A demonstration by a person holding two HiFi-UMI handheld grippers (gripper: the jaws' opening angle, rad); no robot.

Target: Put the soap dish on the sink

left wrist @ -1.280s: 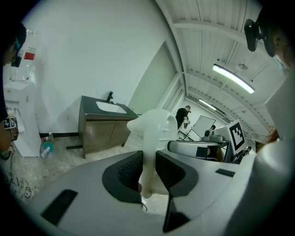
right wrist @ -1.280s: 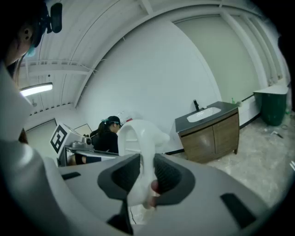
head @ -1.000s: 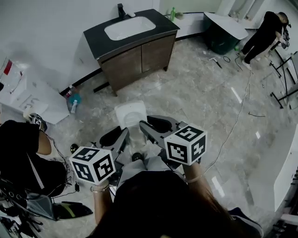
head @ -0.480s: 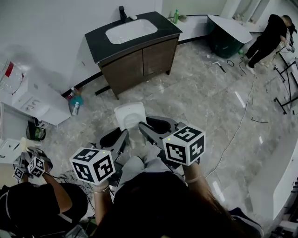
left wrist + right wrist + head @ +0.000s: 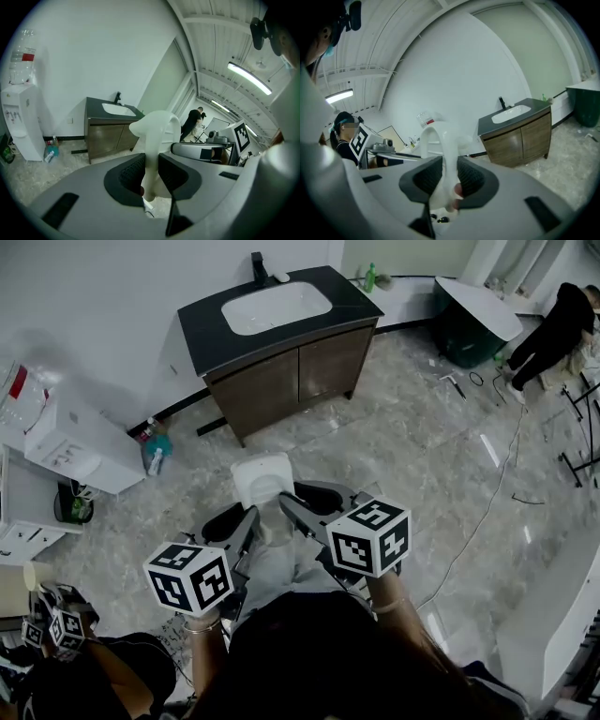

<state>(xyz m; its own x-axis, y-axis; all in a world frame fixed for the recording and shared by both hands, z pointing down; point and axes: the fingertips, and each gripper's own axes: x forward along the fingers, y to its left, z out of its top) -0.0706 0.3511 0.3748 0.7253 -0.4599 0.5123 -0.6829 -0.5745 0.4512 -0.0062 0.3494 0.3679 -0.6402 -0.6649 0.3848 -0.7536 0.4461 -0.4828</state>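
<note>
The white soap dish (image 5: 262, 478) hangs over the floor, carried between both grippers. My left gripper (image 5: 251, 517) is shut on its left edge and my right gripper (image 5: 287, 504) is shut on its right edge. In the left gripper view the dish (image 5: 157, 135) stands up from between the black pads (image 5: 129, 172) of that gripper (image 5: 151, 171). The right gripper view shows the same dish (image 5: 439, 140) pinched in that gripper (image 5: 449, 176). The sink (image 5: 277, 307), a white basin in a black counter on a wooden cabinet, stands ahead against the wall and appears as the sink (image 5: 117, 109) and the sink (image 5: 513, 114) in the gripper views.
A white water dispenser (image 5: 80, 451) stands at the left wall, with blue bottles (image 5: 155, 448) on the floor beside it. Another person with marker cubes (image 5: 56, 629) crouches at bottom left. A person in black (image 5: 562, 329) and a dark green tub (image 5: 473, 320) are at the far right. A cable (image 5: 487, 484) runs across the marble floor.
Both grippers have carried the soap dish forward toward the sink cabinet. The person at the left has dropped lower in the picture. The grips are unchanged.
</note>
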